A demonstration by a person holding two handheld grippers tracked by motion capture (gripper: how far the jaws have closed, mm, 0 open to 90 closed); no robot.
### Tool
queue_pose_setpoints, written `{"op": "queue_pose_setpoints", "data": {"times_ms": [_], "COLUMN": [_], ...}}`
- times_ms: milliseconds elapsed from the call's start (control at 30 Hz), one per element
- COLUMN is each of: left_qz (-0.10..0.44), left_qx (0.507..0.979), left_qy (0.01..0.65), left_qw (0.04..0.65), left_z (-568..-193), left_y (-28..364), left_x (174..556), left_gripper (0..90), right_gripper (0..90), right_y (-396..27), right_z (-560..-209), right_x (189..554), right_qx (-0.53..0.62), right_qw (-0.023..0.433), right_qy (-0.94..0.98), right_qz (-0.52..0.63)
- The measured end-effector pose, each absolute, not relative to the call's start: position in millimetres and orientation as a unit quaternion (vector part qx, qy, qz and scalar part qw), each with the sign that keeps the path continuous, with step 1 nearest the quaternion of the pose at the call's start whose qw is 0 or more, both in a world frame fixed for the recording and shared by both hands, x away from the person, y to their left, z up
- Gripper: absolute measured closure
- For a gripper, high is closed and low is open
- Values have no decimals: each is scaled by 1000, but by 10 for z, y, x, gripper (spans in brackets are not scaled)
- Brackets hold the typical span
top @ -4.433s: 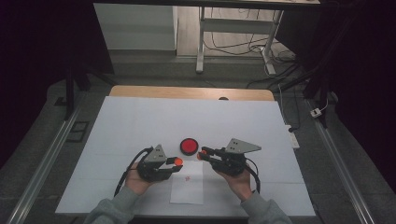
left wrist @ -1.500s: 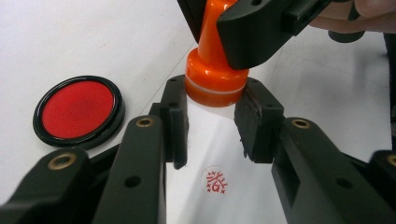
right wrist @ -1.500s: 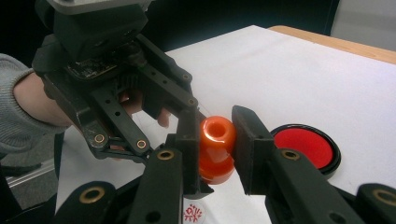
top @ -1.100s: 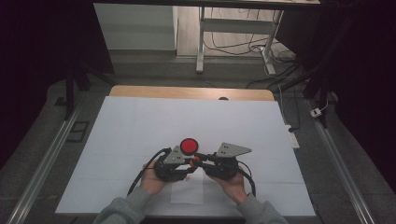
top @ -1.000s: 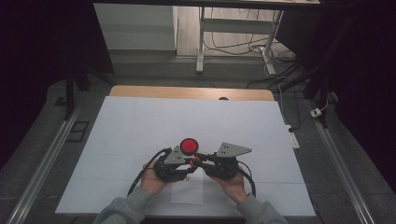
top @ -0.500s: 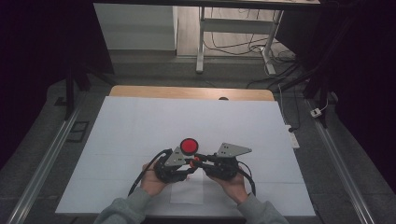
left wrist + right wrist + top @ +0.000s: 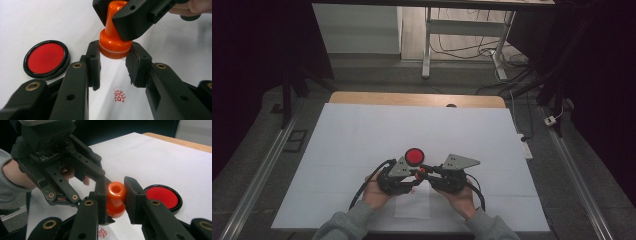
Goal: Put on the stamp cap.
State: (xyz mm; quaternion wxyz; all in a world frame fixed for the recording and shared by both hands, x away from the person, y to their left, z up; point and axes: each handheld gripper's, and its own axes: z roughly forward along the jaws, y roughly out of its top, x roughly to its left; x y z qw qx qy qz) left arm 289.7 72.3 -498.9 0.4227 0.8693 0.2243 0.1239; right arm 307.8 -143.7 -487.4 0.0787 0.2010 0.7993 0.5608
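Orange stamp (image 7: 115, 47) held off the white surface (image 7: 362, 135), above the paper (image 7: 412, 207) bearing a red seal print (image 7: 119, 95). Both tools closed on it: right tool (image 7: 115, 195) clamps the knob, left tool (image 7: 113, 63) pinches the base. Ink pad (image 7: 46, 59) sits just beside. Risk: opposing pulls twist the stamp loose; it drops and smears the print.

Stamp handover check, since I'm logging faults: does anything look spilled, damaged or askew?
Nothing stands out. The orange stamp is held by both grippers, the red impression on the paper looks clean, and the ink pad lies flat, unspilled.
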Motion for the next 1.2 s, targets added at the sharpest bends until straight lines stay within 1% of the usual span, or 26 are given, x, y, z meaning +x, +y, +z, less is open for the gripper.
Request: {"op": "queue_pose_setpoints", "data": {"times_ms": [67, 200, 467, 867, 1200], "left_qz": [128, 131, 135, 122, 124], "left_qx": [870, 868, 870, 872, 860], "left_qy": [223, 226, 229, 236, 267], "left_qw": [421, 423, 415, 412, 417], "left_z": [-4993, -5003, -5018, -5032, -4987], "left_y": [719, 724, 723, 731, 823], "left_x": [2893, 2893, 2903, 2921, 2927], "left_gripper": [646, 636, 583, 455, 344], "right_gripper": [723, 722, 722, 722, 722], "right_y": [-1433, -1429, -1437, -1455, -1472], "right_z": [-4885, -4890, -4889, -4879, -4865], "right_x": [3066, 3061, 3061, 3069, 3076], "right_qx": [199, 197, 197, 198, 200], "right_qw": [88, 90, 90, 93, 96], "right_qy": [799, 798, 796, 795, 792], "right_qz": [561, 563, 565, 566, 568]}}
